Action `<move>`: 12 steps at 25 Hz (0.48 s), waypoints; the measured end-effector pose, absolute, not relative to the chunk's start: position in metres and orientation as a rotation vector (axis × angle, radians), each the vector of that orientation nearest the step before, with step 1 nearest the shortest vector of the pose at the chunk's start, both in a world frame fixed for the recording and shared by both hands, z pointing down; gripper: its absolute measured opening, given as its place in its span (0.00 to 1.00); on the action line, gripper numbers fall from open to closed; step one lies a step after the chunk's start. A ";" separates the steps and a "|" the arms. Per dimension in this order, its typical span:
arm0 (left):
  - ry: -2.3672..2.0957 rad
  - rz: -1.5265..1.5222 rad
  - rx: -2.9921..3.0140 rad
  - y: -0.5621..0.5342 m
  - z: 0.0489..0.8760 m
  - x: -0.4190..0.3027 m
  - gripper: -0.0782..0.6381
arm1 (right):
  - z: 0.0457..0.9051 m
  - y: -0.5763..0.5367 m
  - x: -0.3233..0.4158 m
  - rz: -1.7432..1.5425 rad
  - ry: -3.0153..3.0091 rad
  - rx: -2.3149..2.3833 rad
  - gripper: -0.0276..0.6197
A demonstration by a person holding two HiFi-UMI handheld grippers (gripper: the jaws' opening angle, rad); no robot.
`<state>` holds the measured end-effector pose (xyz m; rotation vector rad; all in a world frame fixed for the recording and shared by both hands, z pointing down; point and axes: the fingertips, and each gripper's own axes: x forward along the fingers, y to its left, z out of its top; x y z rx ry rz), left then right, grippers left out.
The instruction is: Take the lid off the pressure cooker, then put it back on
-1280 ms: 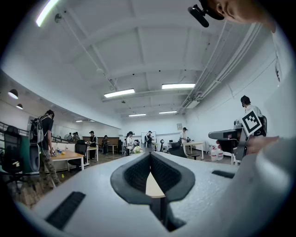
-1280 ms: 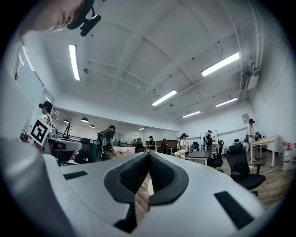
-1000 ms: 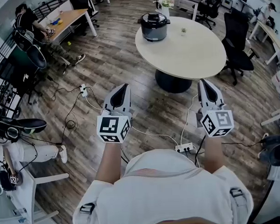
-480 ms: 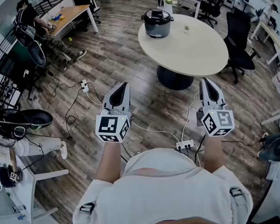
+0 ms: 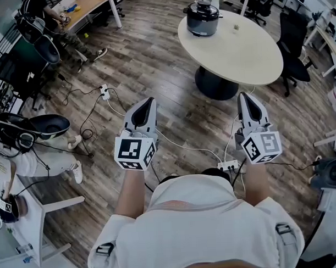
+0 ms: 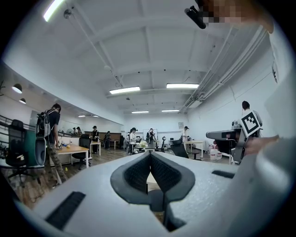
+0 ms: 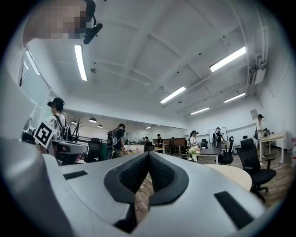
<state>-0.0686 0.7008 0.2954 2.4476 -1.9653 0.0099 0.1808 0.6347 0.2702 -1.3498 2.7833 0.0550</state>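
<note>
The dark pressure cooker (image 5: 202,18), lid on, stands at the far left side of the round cream table (image 5: 239,46) in the head view. Both grippers are held level over the wood floor, well short of the table and far from the cooker. My left gripper (image 5: 146,102) is shut with nothing in it, and its pads meet in the left gripper view (image 6: 150,153). My right gripper (image 5: 245,95) is likewise shut and empty, its jaws closed together in the right gripper view (image 7: 149,154). The table top shows at the right of the right gripper view (image 7: 236,174).
A power strip (image 5: 231,166) and cables (image 5: 185,149) lie on the floor just ahead of me. A black office chair (image 5: 297,49) stands right of the table. A seated person (image 5: 39,154) and desks are at the left. A small plant (image 5: 236,28) sits on the table.
The table and cooker have shifted up and to the right in the head view, and the floor has slid beneath me. Both grippers stay shut, in the same place in the picture.
</note>
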 end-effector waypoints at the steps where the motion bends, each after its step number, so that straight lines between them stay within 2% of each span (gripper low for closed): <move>1: -1.961 0.009 2.439 0.701 0.300 -0.078 0.12 | 0.273 0.636 0.170 0.064 2.800 -1.347 0.05; 12: -1.922 -0.009 2.429 0.660 0.319 -0.115 0.12 | 0.288 0.594 0.128 0.077 2.845 -1.361 0.05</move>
